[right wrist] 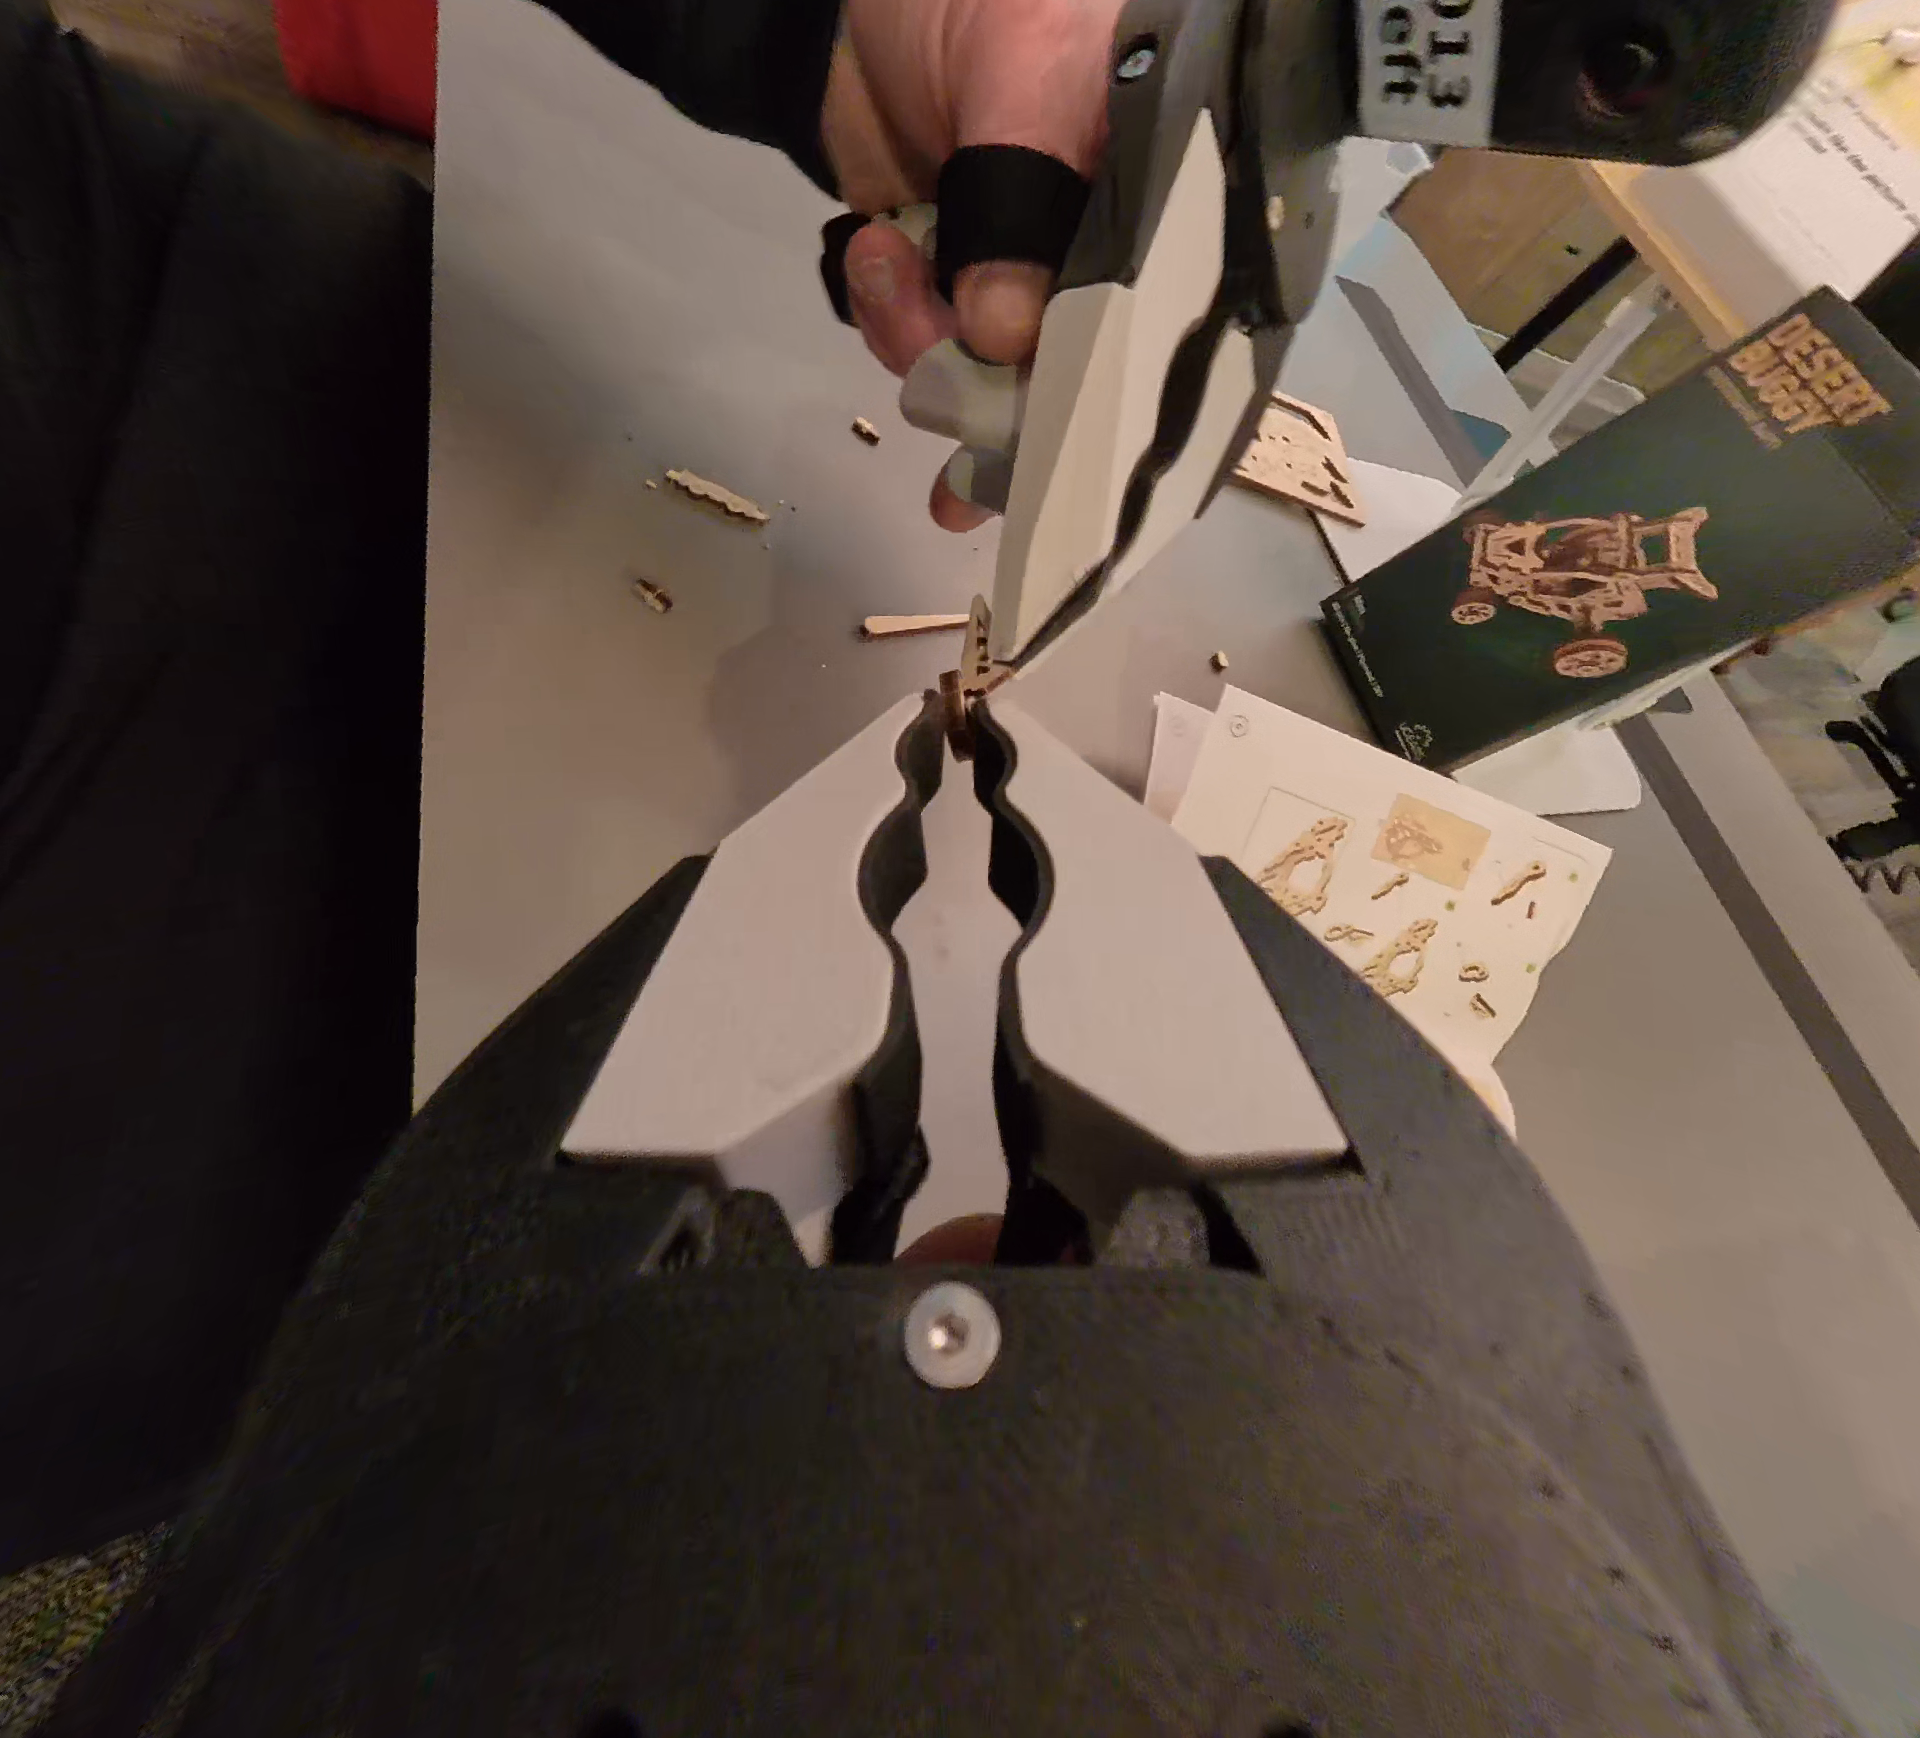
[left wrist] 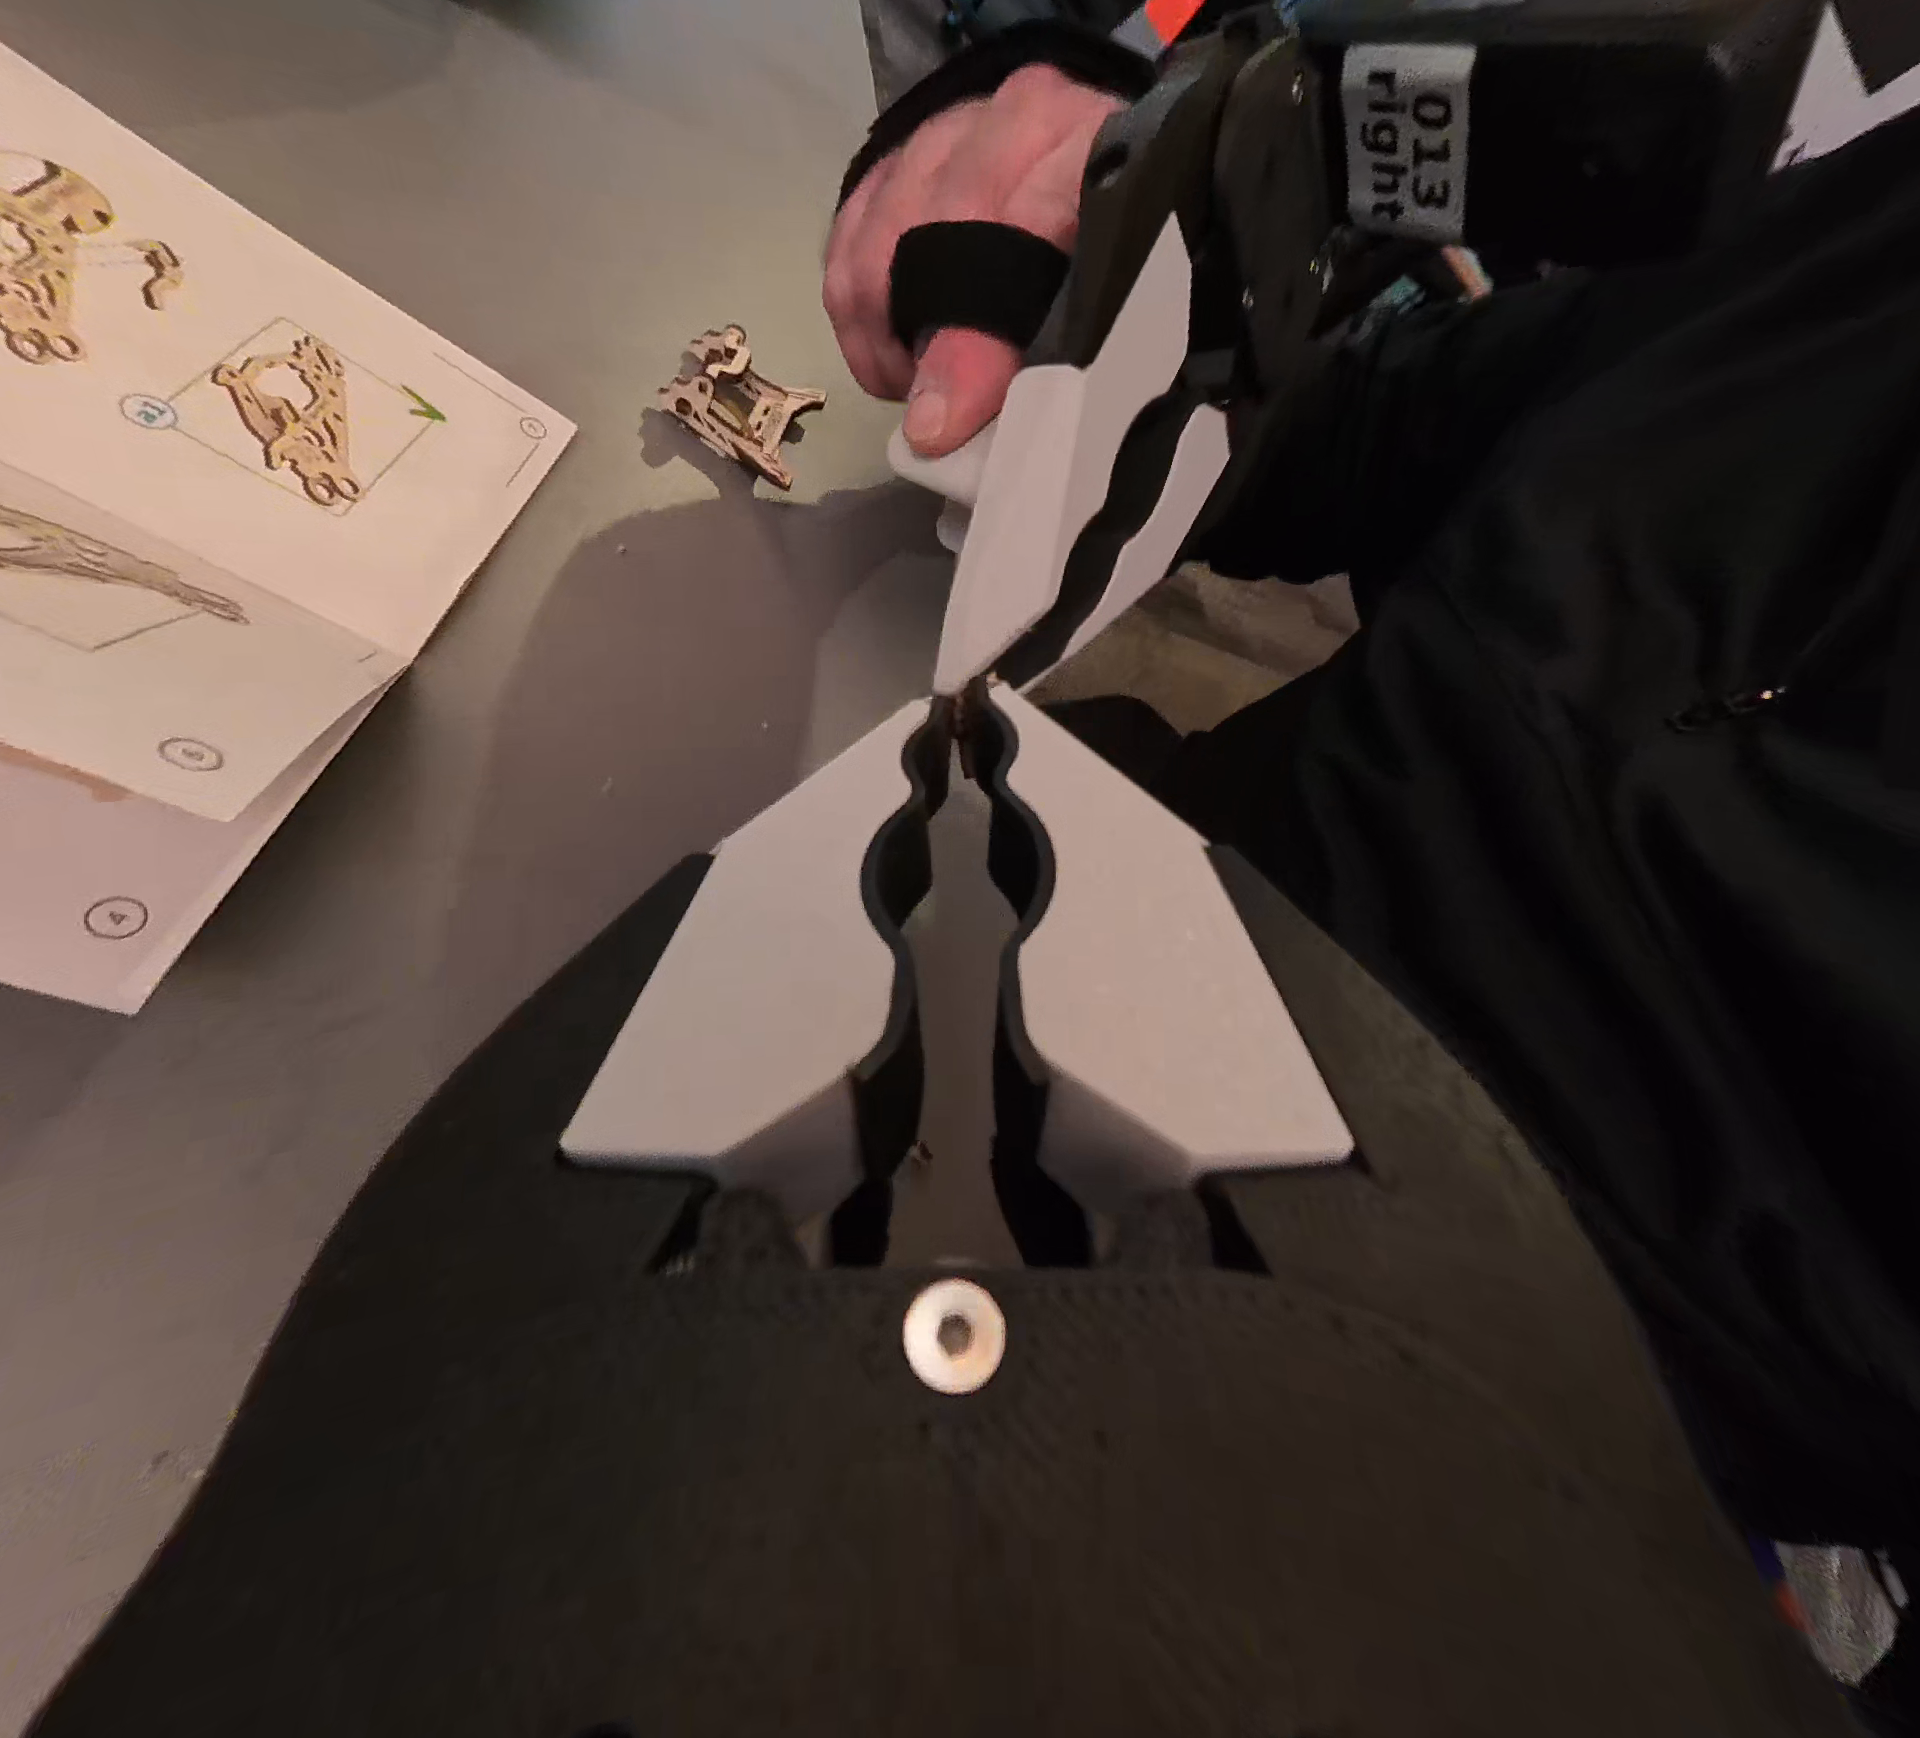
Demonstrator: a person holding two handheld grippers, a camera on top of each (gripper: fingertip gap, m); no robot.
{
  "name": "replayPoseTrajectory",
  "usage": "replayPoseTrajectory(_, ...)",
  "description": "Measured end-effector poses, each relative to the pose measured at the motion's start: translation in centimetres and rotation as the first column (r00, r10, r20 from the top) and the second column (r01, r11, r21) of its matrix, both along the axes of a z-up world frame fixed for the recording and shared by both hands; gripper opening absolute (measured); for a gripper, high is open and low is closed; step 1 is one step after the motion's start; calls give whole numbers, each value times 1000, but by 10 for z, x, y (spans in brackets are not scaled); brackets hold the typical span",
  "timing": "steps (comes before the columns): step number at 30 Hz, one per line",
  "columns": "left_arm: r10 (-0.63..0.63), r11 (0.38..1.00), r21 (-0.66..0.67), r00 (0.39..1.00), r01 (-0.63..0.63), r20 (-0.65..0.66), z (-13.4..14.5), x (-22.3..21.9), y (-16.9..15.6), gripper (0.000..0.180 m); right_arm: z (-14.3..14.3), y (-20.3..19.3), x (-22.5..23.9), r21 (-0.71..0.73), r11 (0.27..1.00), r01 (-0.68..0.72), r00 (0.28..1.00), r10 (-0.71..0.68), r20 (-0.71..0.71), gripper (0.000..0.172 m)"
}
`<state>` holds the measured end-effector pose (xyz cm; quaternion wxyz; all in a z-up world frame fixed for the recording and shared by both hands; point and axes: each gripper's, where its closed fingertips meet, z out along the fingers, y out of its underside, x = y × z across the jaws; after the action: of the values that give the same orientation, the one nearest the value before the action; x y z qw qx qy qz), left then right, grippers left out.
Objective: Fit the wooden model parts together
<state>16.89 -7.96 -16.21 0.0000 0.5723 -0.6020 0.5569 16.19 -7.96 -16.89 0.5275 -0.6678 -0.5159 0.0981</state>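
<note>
Though blur hides their join, both jaws pinch small wooden parts (right wrist: 961, 701) tip-to-tip.

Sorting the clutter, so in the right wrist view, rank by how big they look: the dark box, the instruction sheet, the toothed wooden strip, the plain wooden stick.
1. dark box
2. instruction sheet
3. toothed wooden strip and plain wooden stick: look alike.
</note>
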Motion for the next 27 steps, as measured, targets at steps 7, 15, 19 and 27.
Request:
replayPoseTrajectory(7,-71,992,98,997,75,-41,-5,-2,-5,1,-4,-5,-2,-9,999,-35,999,35,39,1)
replayPoseTrajectory(15,-114,993,22,992,115,-55,-6,-5,-11,1,-6,-10,-5,20,993,-113,989,110,103,1)
replayPoseTrajectory(19,-106,994,-40,993,104,-45,-7,-5,-10,1,-6,-10,-5,44,991,-125,984,119,131,1)
replayPoseTrajectory(27,-104,992,-70,994,101,-42,-10,-5,-12,0,-8,-10,-5,48,990,-134,979,124,161,8)
